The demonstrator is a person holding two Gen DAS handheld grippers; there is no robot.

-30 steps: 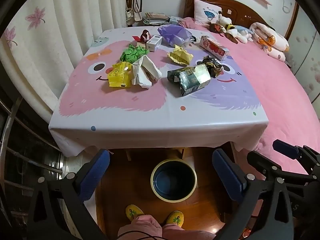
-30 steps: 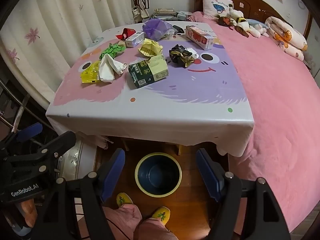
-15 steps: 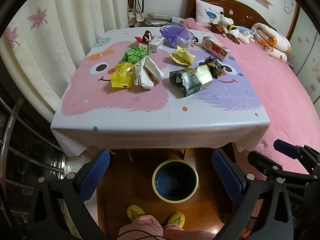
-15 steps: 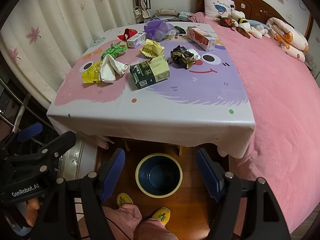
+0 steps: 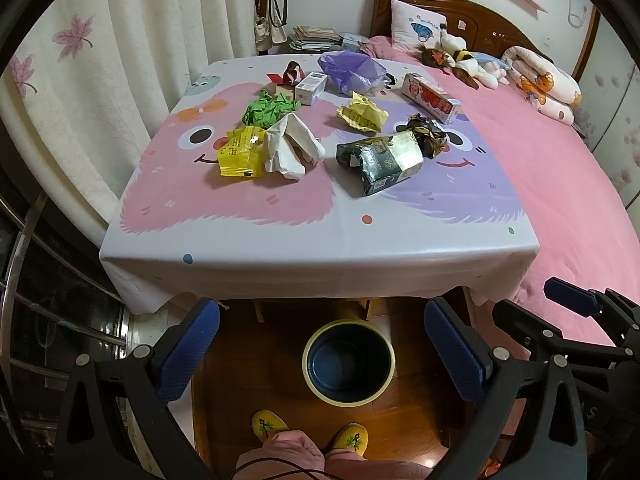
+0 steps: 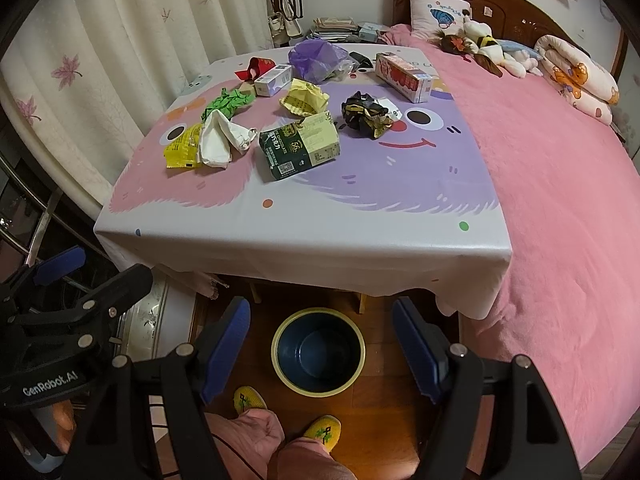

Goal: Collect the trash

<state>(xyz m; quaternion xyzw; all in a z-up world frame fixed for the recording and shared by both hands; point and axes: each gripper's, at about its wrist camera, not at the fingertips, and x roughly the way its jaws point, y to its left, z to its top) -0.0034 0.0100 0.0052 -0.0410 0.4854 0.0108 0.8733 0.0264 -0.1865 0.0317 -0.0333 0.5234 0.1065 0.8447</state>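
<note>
Trash: crumpled wrappers, dark chocolate carton (image 6: 299,147), white paper wad (image 5: 289,147) scattered mid-surface toward far edge. Judged light, soft, crushable; pinch protruding folds. Bin (image 5: 348,361) on floor below near edge. Left hand-held gripper (image 5: 320,354) and right hand-held gripper (image 6: 320,346) spread, empty.

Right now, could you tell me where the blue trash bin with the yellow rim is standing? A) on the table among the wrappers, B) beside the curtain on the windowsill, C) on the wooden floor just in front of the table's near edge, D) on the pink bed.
C: the trash bin stands open and empty on the wooden floor, below the tablecloth's near edge, by the person's yellow slippers.
</note>
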